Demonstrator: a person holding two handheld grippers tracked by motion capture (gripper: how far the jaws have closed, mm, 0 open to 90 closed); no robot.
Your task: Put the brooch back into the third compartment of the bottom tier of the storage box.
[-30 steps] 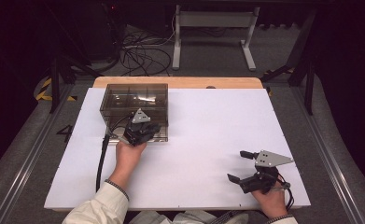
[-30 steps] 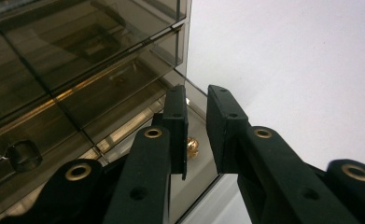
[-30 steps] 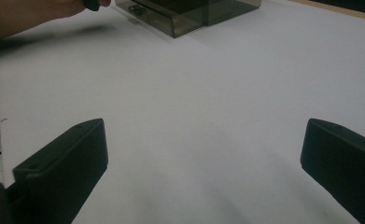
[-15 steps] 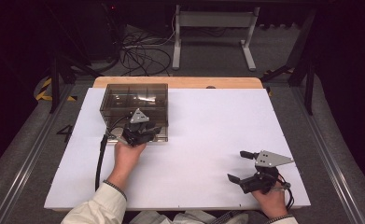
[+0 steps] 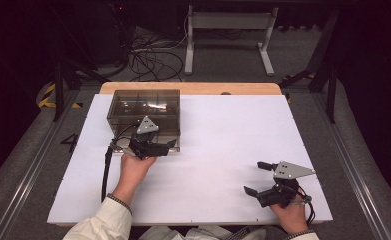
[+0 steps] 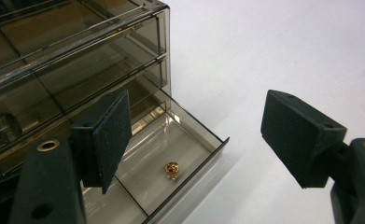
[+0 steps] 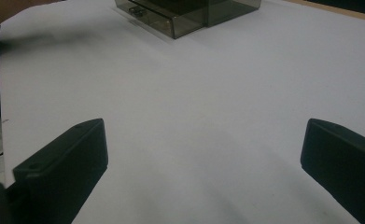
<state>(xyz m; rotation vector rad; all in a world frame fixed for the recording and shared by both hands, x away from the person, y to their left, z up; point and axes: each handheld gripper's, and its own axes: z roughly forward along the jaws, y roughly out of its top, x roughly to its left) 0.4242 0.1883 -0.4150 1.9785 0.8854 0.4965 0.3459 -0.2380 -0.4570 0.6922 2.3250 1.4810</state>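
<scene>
left gripper (image 6: 194,135) hangs over bottom drawer (image 6: 180,154) of smoky plastic drawer box (image 5: 143,112), jaws wide, holding nothing. drawer pulled out, so small gold bead (image 6: 171,169) on its floor lies exposed, likely for picking. right gripper (image 5: 261,178) rests near table (image 5: 223,130) front edge, well apart from box, jaws wide, empty, probably waiting.

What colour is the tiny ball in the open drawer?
Shiny gold ball, best seen in the left gripper view.
</scene>
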